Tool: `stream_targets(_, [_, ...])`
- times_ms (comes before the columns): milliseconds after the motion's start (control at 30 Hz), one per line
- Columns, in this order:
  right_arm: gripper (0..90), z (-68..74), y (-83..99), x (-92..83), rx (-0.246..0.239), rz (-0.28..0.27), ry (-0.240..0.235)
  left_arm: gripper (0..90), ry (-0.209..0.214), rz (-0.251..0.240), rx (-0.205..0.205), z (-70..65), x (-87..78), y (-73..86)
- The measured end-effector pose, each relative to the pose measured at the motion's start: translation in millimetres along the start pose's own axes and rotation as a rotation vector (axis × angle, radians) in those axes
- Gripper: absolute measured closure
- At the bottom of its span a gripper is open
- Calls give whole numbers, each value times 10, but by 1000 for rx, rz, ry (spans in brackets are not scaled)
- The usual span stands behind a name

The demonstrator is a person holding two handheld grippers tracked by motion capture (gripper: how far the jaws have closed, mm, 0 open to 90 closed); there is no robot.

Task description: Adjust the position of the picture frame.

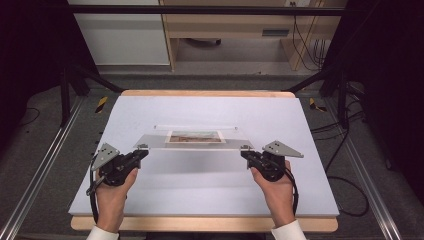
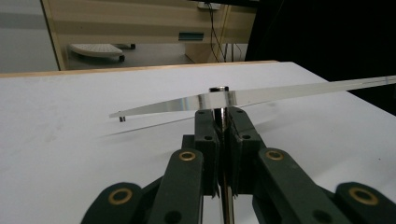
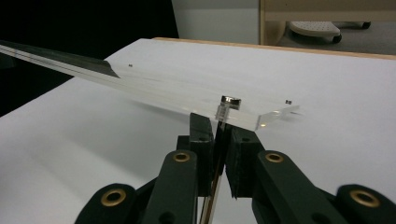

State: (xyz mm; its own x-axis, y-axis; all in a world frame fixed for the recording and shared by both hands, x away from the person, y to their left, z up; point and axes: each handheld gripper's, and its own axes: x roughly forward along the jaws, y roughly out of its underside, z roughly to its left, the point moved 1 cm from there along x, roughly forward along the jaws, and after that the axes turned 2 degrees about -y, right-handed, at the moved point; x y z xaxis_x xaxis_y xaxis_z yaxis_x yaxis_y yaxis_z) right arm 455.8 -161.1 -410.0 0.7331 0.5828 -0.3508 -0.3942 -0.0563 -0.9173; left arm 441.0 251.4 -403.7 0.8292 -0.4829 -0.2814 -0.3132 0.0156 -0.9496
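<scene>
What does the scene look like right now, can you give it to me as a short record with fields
surface: white table top on a wooden board
item: clear acrylic panel with a picture in its middle
panel state: lifted off the table, near level, shadow beneath
left tool: shut on the panel's left corner, by a small metal stud
right tool: shut on the panel's right corner, by a stud
also on table: a clear strip behind the panel
</scene>
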Motion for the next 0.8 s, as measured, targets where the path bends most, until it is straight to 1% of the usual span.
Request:
stream_targets(200, [821, -23, -3, -20, 7, -1, 3, 828, 2, -3, -4, -29, 20, -14])
stream_targets(433, [819, -91, -14, -64, 7, -2, 18, 826, 11, -3, 9, -97, 101, -54])
stream_targets(467, [819, -108, -17, -72, 8, -2, 20, 826, 14, -1, 14, -115, 129, -61])
stream_targets(500, [819, -161, -22, -91, 7, 1, 29, 823, 19, 2, 21, -141, 173, -67])
stream_targets(600, [819, -227, -27, -112, 11, 2, 39, 820, 27, 8, 32, -187, 243, -72])
stream_targets(633, [819, -227, -27, -112, 11, 2, 39, 819, 27, 8, 32, -187, 243, -72])
stream_targets(700, [819, -305, -25, -136, 15, 6, 53, 819, 35, 9, 34, -231, 316, -82])
stream_targets(800, [820, -361, -26, -154, 21, 3, 61, 819, 41, 6, 35, -265, 381, -101])
